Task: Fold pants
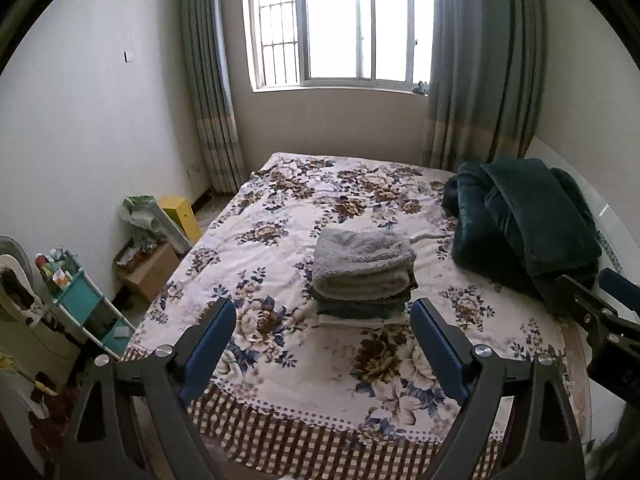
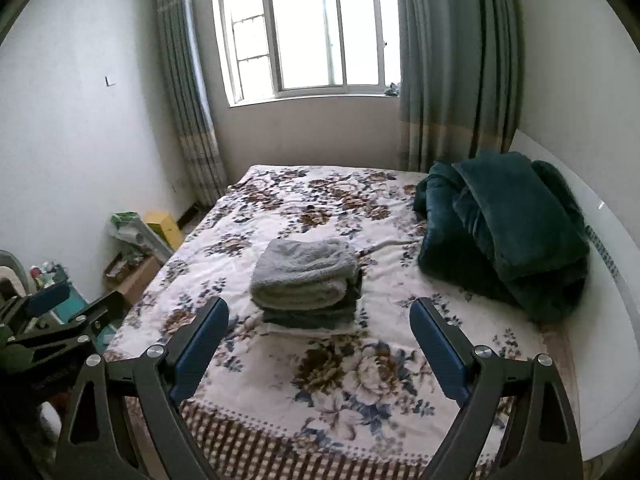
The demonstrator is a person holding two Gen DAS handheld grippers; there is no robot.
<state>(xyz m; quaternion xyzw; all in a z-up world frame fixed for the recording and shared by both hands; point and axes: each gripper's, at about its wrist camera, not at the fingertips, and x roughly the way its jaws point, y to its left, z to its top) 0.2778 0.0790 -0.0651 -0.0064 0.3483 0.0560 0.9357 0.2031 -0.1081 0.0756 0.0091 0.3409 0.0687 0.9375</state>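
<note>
While both jaws gape, teal shelf (image 1: 82, 300) clearest left — folded pants (image 1: 362, 276).

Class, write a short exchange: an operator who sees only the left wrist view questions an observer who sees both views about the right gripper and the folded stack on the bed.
Operator: My left gripper is open, short of the folded stack. The right gripper is only a sliver at my edge. Open or shut?
Observer: Open. In the right wrist view its fingers stand wide apart with nothing between them.
Operator: Where is the stack from its side?
Observer: Ahead of it on the bed, nearer its left finger than its right, and untouched.
</note>
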